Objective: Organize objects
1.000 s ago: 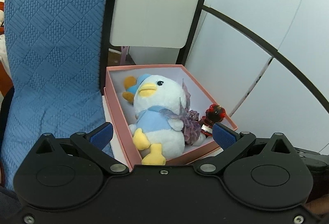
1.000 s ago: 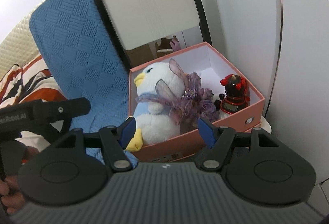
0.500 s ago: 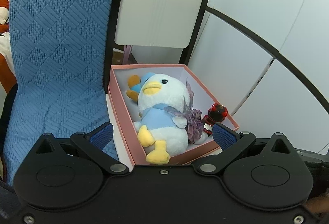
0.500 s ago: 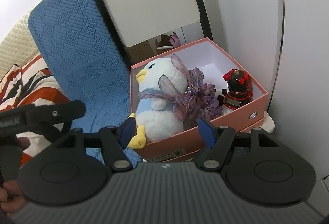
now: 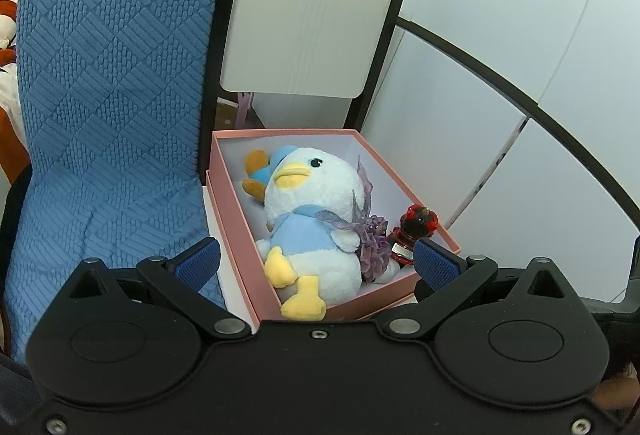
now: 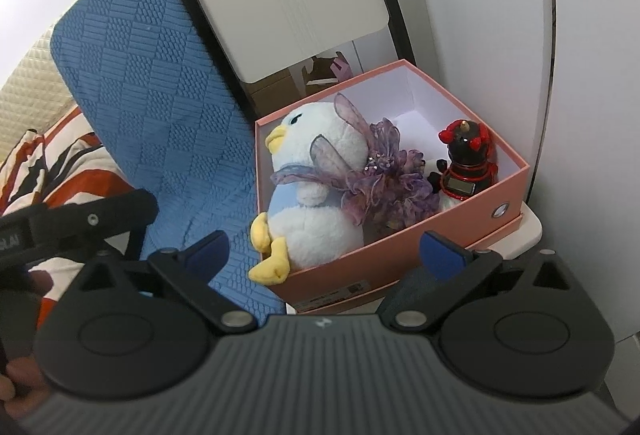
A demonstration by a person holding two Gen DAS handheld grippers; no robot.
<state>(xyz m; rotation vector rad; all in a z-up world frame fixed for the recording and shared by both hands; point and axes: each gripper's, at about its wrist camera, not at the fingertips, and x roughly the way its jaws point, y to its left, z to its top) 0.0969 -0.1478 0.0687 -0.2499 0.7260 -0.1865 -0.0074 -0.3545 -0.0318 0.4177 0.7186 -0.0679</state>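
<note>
Pink box sits on a white stand beside the blue cushion; plush duck, purple bow & red-black figure are inside. Left gripper & right gripper both spread wide, holding nothing. Likely w/ packing done, best to back off straight, w/o nudging the rim.

From my left wrist view, the purple ribbon flower sits mostly hidden behind the plush duck; my gripper body cuts off the pink box front. The box label print is illegible.
</note>
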